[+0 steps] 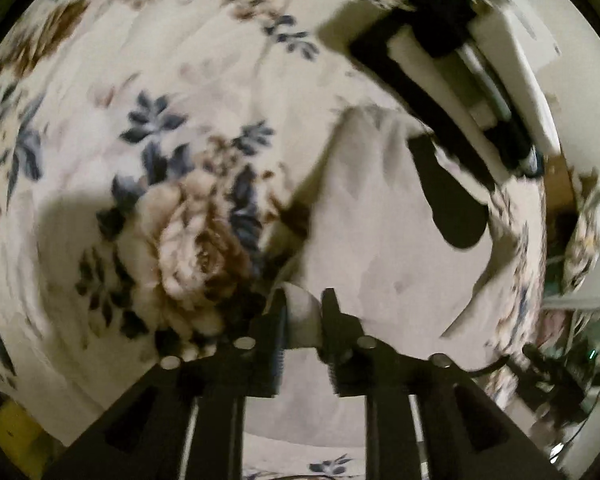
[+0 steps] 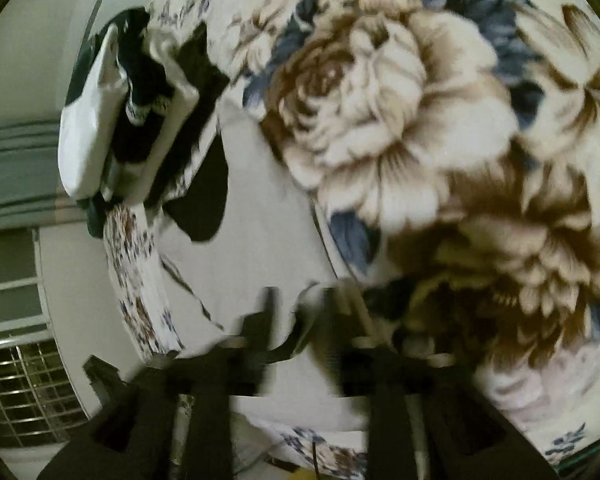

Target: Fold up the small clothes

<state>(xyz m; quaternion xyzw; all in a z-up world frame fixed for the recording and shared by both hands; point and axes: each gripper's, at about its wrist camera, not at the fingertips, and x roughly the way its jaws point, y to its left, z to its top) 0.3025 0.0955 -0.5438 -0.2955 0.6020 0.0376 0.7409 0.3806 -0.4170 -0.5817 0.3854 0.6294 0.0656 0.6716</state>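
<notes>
While the left wrist view looks down on a floral bedspread (image 1: 180, 128), the left gripper (image 1: 303, 320) has its jaws closed on a rolled edge of a white garment (image 1: 380, 240), a fold of pale cloth standing pinched between the two black fingers. The garment spreads away from the jaws across the bedspread, and on its far part lies a dark sock-shaped item (image 1: 448, 200); whether that is a separate sock or a dark patch of the cloth I cannot tell. Beyond it, at the upper right, stands the other handheld tool, white and black. In the right wrist view the picture is smeared by motion, yet the right gripper (image 2: 300, 320) shows the white garment (image 2: 260, 208) running up between its fingers, with what looks like a curled hem caught there, so I judge the jaws to be gripping it, though the blur leaves some doubt. The same dark sock-shaped item (image 2: 208, 200) lies on the cloth near a white bag (image 2: 92, 128) holding dark clothes at the edge of the bed. The step in hand seems to be a lift of the near edge by both grippers. The next move calls for carrying that edge over evenly, both hands level.
</notes>
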